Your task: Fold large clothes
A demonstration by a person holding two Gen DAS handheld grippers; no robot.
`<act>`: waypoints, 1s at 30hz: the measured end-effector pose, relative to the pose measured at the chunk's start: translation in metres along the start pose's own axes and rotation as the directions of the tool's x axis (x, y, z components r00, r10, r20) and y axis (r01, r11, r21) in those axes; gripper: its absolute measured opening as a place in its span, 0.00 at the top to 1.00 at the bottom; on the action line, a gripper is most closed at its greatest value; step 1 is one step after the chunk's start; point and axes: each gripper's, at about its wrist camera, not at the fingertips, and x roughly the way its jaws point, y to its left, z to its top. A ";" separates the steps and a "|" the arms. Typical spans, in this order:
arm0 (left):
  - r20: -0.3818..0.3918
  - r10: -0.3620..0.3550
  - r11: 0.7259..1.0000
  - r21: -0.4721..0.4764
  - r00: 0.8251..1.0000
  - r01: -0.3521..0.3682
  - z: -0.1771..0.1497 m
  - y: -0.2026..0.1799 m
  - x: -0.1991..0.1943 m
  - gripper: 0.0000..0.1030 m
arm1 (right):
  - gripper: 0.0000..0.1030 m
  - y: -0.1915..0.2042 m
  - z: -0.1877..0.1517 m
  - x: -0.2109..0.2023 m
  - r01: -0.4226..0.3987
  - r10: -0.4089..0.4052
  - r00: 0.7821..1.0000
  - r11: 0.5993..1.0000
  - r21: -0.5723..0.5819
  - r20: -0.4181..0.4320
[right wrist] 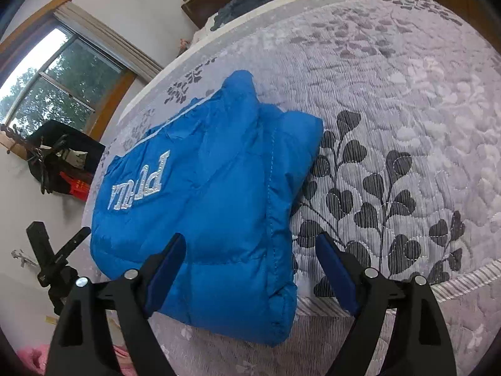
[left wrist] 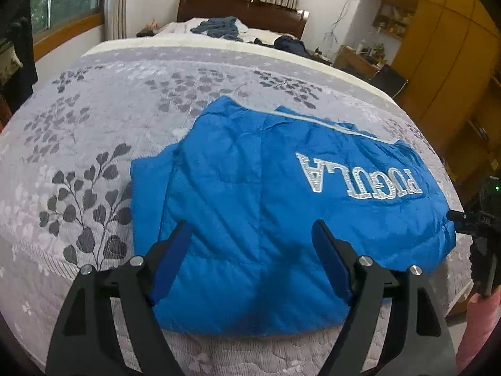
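A bright blue padded jacket [left wrist: 266,194] lies folded into a compact bundle on the bed, its white embroidered lettering [left wrist: 360,177] facing up. My left gripper [left wrist: 250,232] hovers open just above the jacket's near edge, nothing between its blue pads. The right wrist view shows the same jacket [right wrist: 203,194] from its other side. My right gripper [right wrist: 249,244] is open over the jacket's near corner, one finger above the fabric, the other above the quilt. The other gripper's black body [left wrist: 482,235] shows at the jacket's right end.
The grey quilt [left wrist: 125,109] with dark leaf prints covers the bed. Dark clothes [left wrist: 219,28] lie near the wooden headboard. Wooden cabinets [left wrist: 444,47] stand on the right. A black bag [right wrist: 62,156] hangs by the window, and a black stand [right wrist: 50,263] rises beside the bed.
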 end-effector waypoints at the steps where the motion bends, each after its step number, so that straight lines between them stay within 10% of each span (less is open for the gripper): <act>1: 0.000 0.005 1.000 0.000 1.000 -0.005 0.000 0.001 0.001 0.24 | 0.17 -0.001 0.000 0.002 -0.005 0.005 1.000 1.000 0.001 -0.001; 12: 0.008 0.035 0.999 0.017 0.999 -0.036 0.000 0.003 0.008 0.23 | 0.19 -0.004 0.011 0.040 -0.076 0.078 0.996 0.996 0.037 -0.052; 20: 0.011 0.035 0.999 0.029 0.999 -0.035 0.000 0.004 0.011 0.22 | 0.65 0.022 0.017 0.030 -0.075 0.074 0.996 0.997 -0.002 -0.042; 30: 0.009 0.029 0.999 0.041 1.000 -0.029 0.001 0.006 0.016 0.20 | 0.72 0.042 0.012 0.004 -0.060 0.062 0.998 0.996 -0.069 0.022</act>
